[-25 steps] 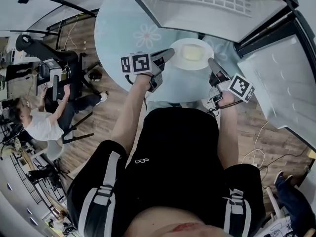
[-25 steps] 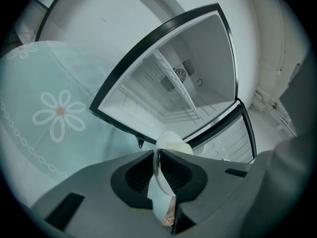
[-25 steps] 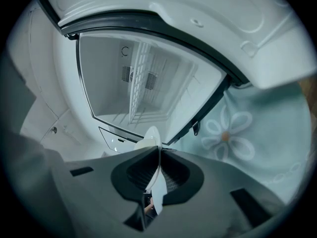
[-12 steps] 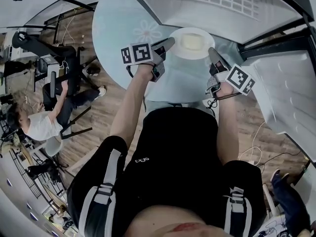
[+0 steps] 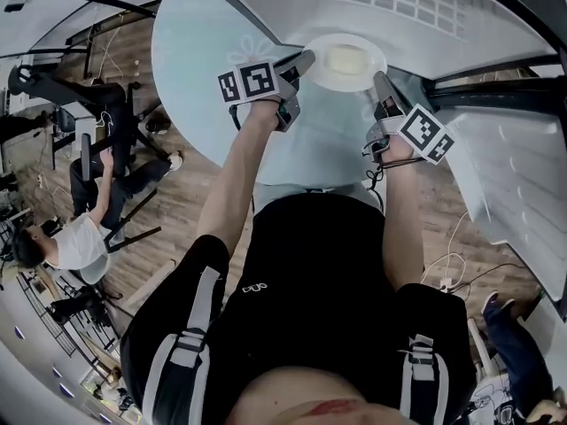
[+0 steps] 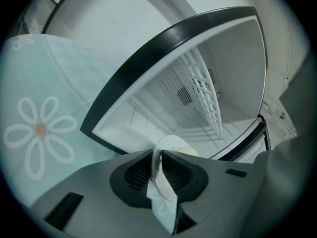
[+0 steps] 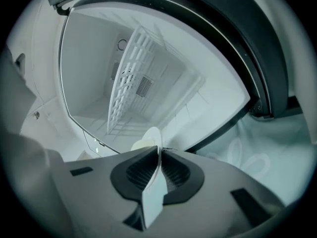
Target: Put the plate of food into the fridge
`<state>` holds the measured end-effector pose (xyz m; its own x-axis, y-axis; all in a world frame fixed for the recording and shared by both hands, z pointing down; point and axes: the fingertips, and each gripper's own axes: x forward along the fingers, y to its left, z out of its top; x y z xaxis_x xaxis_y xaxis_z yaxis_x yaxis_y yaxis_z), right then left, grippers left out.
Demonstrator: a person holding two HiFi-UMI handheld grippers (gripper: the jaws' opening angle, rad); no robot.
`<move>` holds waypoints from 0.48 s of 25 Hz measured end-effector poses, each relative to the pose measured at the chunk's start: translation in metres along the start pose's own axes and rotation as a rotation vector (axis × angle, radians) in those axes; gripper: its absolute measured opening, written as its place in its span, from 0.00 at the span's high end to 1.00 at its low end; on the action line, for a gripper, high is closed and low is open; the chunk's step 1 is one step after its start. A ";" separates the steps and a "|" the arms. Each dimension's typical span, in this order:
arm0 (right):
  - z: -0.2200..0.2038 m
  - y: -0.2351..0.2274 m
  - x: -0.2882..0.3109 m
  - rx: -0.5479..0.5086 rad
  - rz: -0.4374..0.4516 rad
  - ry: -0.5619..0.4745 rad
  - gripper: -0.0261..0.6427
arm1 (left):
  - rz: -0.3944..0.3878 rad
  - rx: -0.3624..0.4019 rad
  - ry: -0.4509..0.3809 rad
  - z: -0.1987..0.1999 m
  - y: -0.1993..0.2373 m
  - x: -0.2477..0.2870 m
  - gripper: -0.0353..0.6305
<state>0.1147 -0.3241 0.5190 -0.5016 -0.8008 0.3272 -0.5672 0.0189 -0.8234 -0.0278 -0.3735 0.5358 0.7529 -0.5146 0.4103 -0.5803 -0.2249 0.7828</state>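
A white plate (image 5: 363, 71) with a pale block of food (image 5: 345, 58) hangs between my two grippers, at the mouth of the open fridge (image 5: 381, 3). My left gripper (image 5: 306, 61) grips the plate's left rim. Its jaws have just been opening a little, and the rim still sits pinched between the pads. My right gripper (image 5: 379, 81) is shut on the right rim. In the left gripper view the plate (image 6: 172, 144) shows edge-on past the left gripper (image 6: 157, 163). In the right gripper view the plate (image 7: 151, 137) stands above the right gripper (image 7: 159, 163), with the white fridge interior (image 7: 163, 78) ahead.
A round table with a flower-print cloth (image 5: 208, 69) lies below and left of the plate. A white wire shelf (image 6: 205, 90) stands inside the fridge, and the fridge door (image 5: 509, 158) hangs open at the right. A person sits by a chair (image 5: 102, 140) at far left.
Both grippers have carried the plate up the head view, off the table's middle and to the fridge opening. The plate stays gripped at both rims.
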 end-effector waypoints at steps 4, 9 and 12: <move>0.011 -0.006 0.013 0.007 -0.018 -0.033 0.92 | 0.005 -0.017 -0.031 0.011 0.006 0.014 0.85; 0.021 -0.017 0.018 0.006 -0.049 -0.069 0.92 | 0.026 -0.017 -0.048 0.011 0.011 0.029 0.85; 0.028 -0.024 0.021 -0.001 -0.064 -0.091 0.92 | 0.030 -0.013 -0.055 0.013 0.012 0.039 0.85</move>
<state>0.1363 -0.3584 0.5325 -0.4029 -0.8514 0.3358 -0.5970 -0.0336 -0.8015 -0.0096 -0.4069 0.5546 0.7166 -0.5658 0.4079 -0.5981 -0.1975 0.7767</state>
